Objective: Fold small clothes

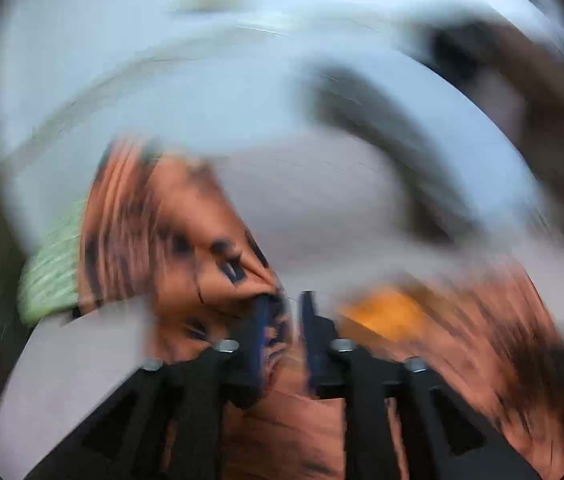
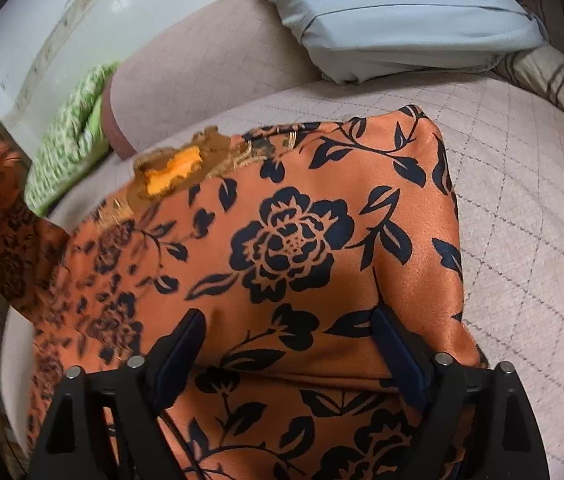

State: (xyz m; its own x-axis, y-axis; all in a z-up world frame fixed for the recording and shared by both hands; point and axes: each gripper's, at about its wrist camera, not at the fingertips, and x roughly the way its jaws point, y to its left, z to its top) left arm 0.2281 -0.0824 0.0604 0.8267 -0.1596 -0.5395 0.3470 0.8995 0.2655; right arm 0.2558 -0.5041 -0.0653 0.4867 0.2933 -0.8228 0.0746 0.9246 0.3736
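Observation:
An orange garment with a black flower print (image 2: 289, 240) lies on the quilted beige bed cover (image 2: 521, 208). A frayed brown patch with a bright orange piece (image 2: 170, 172) sits at its far left edge. My right gripper (image 2: 285, 320) is open, its fingers spread over the cloth without pinching it. The left wrist view is heavily blurred. There my left gripper (image 1: 283, 304) is shut on a bunched part of the same orange garment (image 1: 170, 240), lifted off the bed.
A pale blue-grey pillow (image 2: 393, 20) lies at the back of the bed. A green patterned cloth (image 2: 70, 136) sits at the left beside a beige bolster (image 2: 186, 76). A striped fabric (image 2: 561, 80) is at the far right.

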